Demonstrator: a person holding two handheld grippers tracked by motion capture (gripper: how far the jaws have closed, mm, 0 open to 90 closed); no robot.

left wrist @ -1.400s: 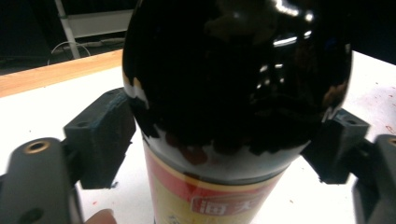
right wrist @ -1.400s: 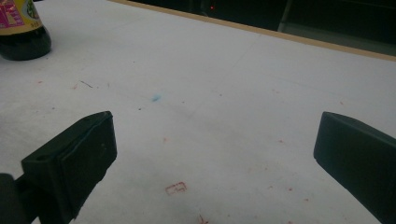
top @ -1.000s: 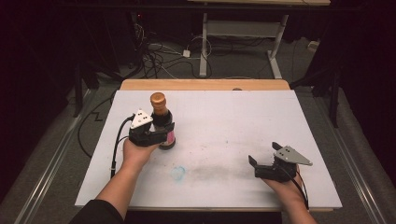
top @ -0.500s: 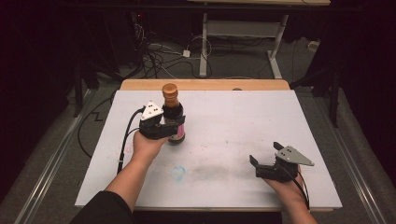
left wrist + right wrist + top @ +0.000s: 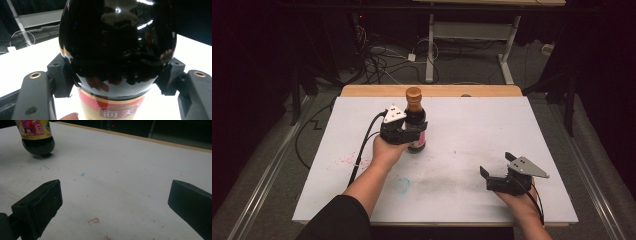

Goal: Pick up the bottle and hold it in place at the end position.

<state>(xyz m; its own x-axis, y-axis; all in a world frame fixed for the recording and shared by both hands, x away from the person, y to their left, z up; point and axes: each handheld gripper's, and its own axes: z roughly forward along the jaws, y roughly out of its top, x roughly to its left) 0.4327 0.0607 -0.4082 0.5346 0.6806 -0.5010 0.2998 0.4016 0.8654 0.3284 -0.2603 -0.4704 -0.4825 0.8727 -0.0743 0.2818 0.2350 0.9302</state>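
The left gripper (image 5: pixel 411 131) holds the sauce bottle (image 5: pixel 414 122): both jaws are clamped against the dark body, just above the red and yellow label (image 5: pixel 112 108), as the left gripper view shows. The bottle stands upright, long axis vertical, brown cap (image 5: pixel 413 93) on top. It sits over the white tabletop (image 5: pixel 472 130) toward the far edge, left of centre. In the right gripper view its rounded base appears to hang just above its shadow, so it is judged lifted clear of the surface.

The right gripper (image 5: pixel 496 171) rests near the near right corner, jaws spread wide with nothing between them. From it, the bottle lies well apart, toward the far left. The left hand (image 5: pixel 387 150) is therefore the working hand; any set-down should keep the bottle's axis vertical
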